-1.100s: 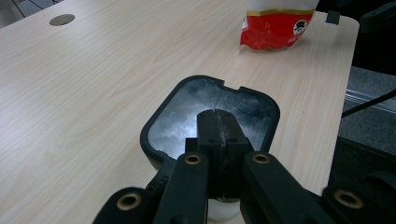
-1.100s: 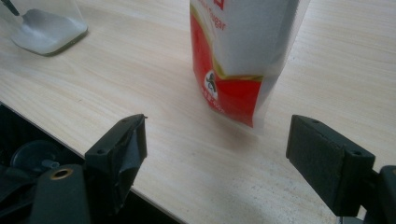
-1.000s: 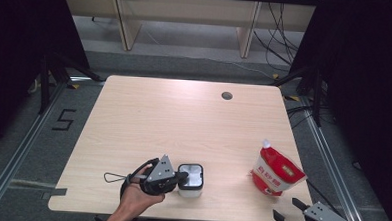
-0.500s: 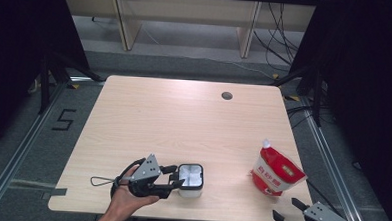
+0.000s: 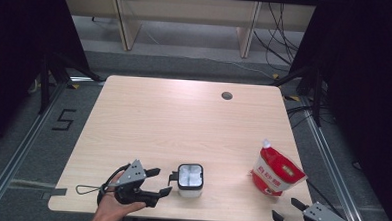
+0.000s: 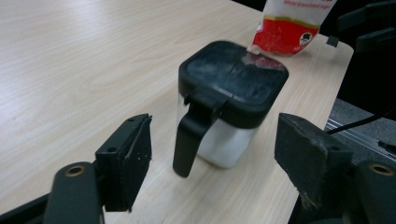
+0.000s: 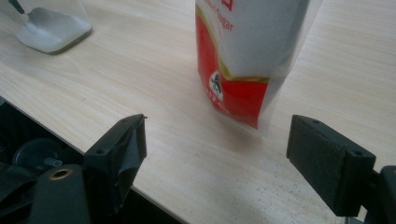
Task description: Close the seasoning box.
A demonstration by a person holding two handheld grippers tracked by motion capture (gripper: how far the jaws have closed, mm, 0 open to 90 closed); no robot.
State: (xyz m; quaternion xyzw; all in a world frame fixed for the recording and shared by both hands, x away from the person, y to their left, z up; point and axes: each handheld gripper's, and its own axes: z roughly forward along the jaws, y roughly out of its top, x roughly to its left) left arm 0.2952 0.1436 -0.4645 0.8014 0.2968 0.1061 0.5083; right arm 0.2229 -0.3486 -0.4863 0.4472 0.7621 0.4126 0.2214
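A pale wooden bench (image 5: pixel 183 125) filled the middle of the high view, with one round cable hole (image 5: pixel 227 96) near its far edge. Two things stood on it, well apart. One red and white sugar pouch (image 5: pixel 276 171) stood upright near the right front corner. One small clear canister (image 5: pixel 190 180) with a black lid (image 6: pixel 233 77) and a black side handle (image 6: pixel 189 140) stood near the front edge, white contents visible inside.

Two tongs were held, one in each hand. The left tongs (image 5: pixel 153 181) lay just beside the canister on its handle side; their jaws had just been opening and stood wide apart, clear of the handle, with nothing clamped. In the left gripper view the handle sat ahead of the gap between the jaws. The right tongs (image 5: pixel 286 209) hovered at the front right corner, jaws also wide apart and empty, the pouch standing just beyond them.

The likely risks: the left tongs could clip the handle in pulling away and tip or slide the light canister, spilling it. The pouch, tall and soft, could topple or buckle if the right tongs pinched it off-centre.
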